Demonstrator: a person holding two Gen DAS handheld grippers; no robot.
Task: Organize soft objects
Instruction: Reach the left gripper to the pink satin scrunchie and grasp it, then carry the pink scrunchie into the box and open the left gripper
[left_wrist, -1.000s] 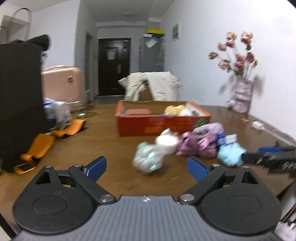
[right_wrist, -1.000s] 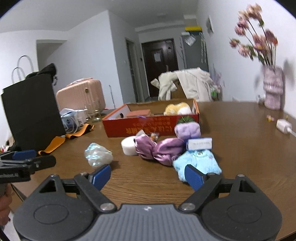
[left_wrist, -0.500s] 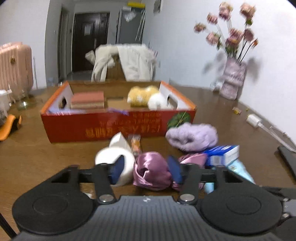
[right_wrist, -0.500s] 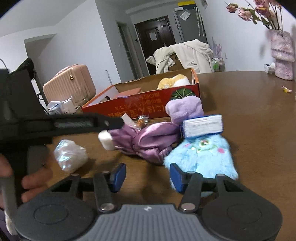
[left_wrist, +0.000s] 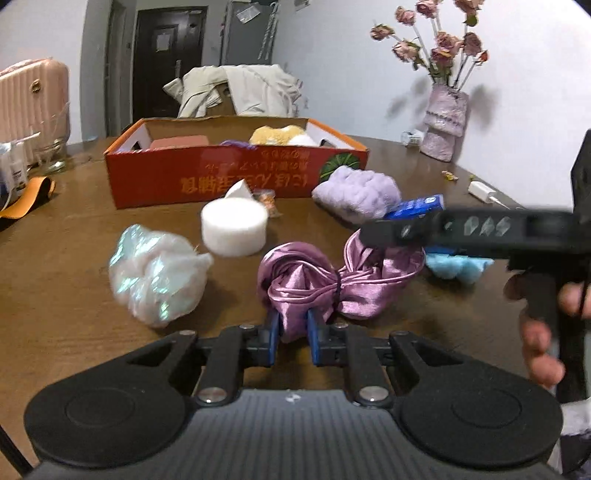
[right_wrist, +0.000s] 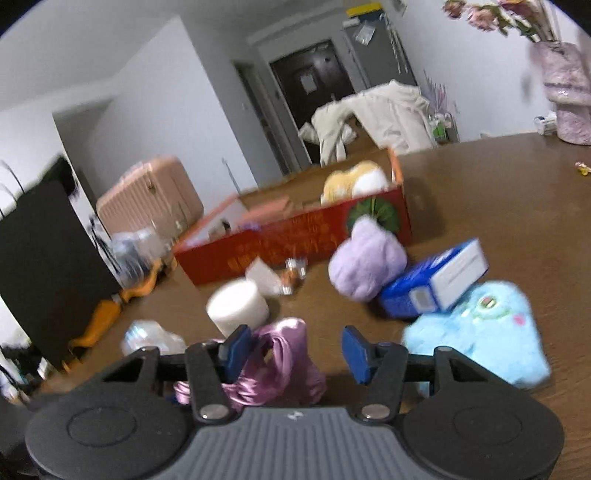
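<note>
The left gripper (left_wrist: 291, 334) is closing, squeezing the purple satin cloth (left_wrist: 325, 280). The right gripper (right_wrist: 291, 350), closing at 3 o'clock, grips nothing yet. The slippery cloth could slide out.

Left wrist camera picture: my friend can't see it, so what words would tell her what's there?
The left gripper is closing its blue jaws on a shiny purple cloth bundle lying on a brown table. Nearby are a white foam disc, a shimmery white pouf and a red box with soft things inside.
</note>
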